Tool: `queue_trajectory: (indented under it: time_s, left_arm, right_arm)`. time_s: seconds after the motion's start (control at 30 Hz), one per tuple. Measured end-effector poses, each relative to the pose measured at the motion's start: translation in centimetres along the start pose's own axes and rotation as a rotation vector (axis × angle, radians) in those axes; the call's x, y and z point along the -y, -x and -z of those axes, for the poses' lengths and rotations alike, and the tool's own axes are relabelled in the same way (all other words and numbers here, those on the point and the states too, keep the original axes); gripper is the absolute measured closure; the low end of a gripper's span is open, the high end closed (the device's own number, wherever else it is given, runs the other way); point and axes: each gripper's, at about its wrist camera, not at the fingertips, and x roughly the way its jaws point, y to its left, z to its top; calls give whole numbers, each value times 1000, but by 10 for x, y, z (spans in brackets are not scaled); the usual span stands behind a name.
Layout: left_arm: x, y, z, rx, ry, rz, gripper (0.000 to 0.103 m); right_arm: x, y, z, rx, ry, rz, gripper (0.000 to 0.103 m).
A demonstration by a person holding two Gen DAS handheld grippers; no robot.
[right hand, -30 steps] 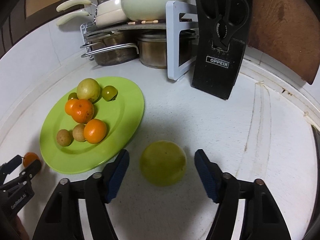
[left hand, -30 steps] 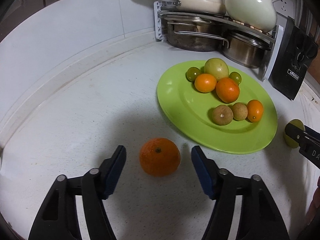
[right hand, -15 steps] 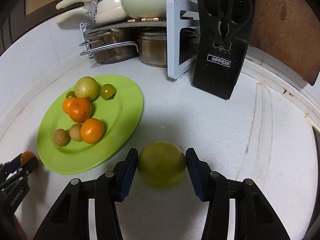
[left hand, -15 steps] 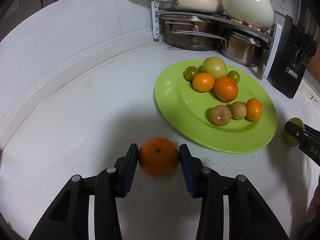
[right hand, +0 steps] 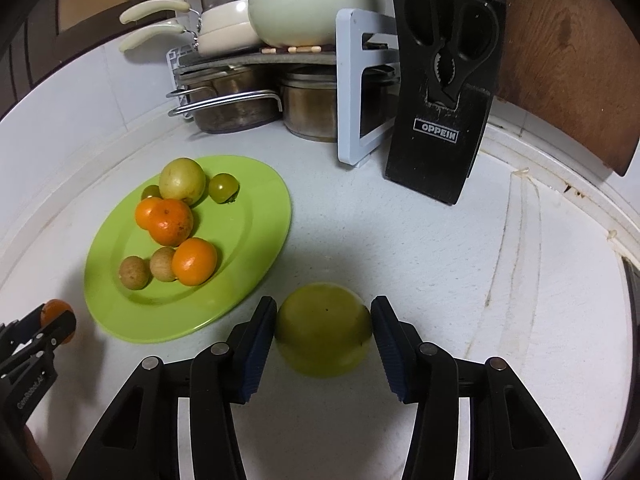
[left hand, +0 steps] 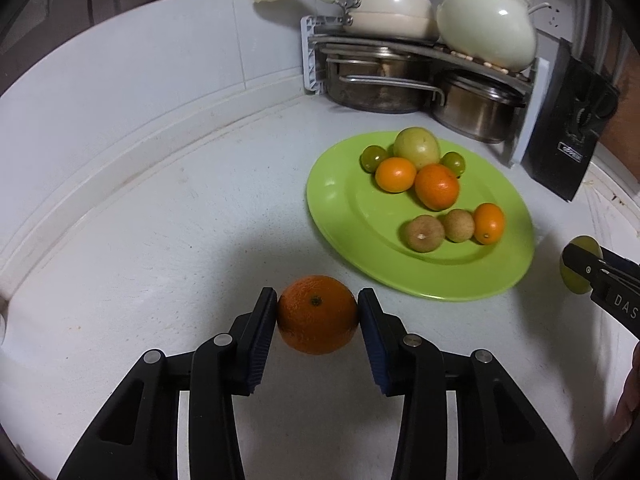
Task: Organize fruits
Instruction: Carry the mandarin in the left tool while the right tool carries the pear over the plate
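Left wrist view: orange (left hand: 317,326) sits clamped between the left hand-held gripper (left hand: 318,330) pads, beside the green plate (left hand: 344,216) on the white table (left hand: 160,220); the right hand-held gripper (right hand: 324,334) clamps a green fruit (right hand: 323,330) near the plate's other side

I see round green plate (right hand: 256,256) on white countertop (left hand: 160,240), fruits on it | steel pot rack (right hand: 352,92) behind plate | black knife block (right hand: 440,120) right of rack | orange mandarin (left hand: 317,314) left of plate, yellow-green round fruit (right hand: 323,330) right.
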Motion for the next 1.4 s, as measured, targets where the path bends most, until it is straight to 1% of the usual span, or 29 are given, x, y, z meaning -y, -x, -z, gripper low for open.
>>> queue_trajectory:
  time_s: [0.43,0.57,0.83,0.93,1.13,1.4]
  left_arm:
    - [11,78,20,91,-12,52,62]
    - [16,104,21,126,-27,53,62]
    - [24,142,17,185,-55,58,62]
    - [28,150,13,206,-68,53,62]
    - [35,151,-5,211,-81,83,62]
    - [44,129,-29,192,-108,96,62]
  right_arm:
    - [0,70,15,80,50,-97,53]
    - [2,92,18,101,61,-132,53]
    - [6,126,17,149,69,-173,53]
    - [7,136,13,165,74,-194,53]
    - [6,142,1,179,86,-223,53]
    - [-5,123,-25,152,121,-242,53]
